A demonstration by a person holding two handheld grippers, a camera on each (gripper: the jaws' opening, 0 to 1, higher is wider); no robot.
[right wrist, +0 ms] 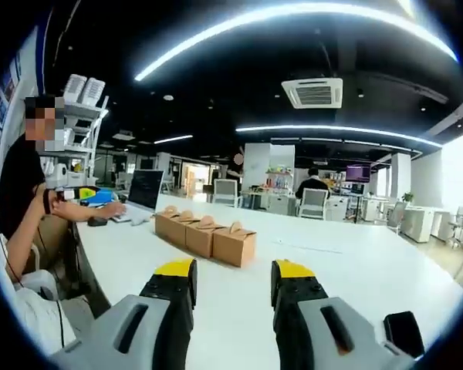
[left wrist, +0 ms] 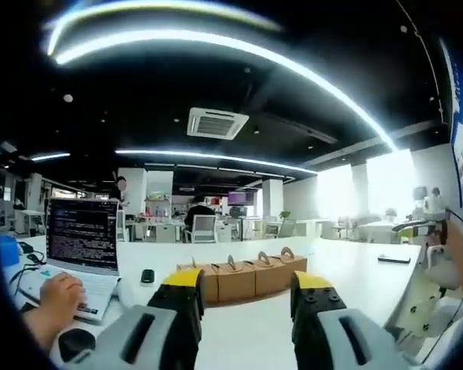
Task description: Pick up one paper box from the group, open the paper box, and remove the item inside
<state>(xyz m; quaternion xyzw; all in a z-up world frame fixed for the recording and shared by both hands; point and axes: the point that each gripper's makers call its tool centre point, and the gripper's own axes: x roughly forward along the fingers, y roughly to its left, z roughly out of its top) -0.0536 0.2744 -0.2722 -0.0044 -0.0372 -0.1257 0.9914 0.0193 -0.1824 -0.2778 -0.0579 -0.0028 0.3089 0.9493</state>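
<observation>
on white table (right wrist: 355, 262), paper boxes (right wrist: 204, 235)

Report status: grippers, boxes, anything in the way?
Left gripper, right gripper open, holding nothing. Row of paper boxes untouched on white table. Path clear.

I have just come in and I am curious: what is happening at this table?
A person holds two grippers above a white table. The left gripper and the right gripper are both open and empty, facing a row of brown paper boxes. No box is picked up yet. Beside the row, another person's hand rests on a laptop.
</observation>
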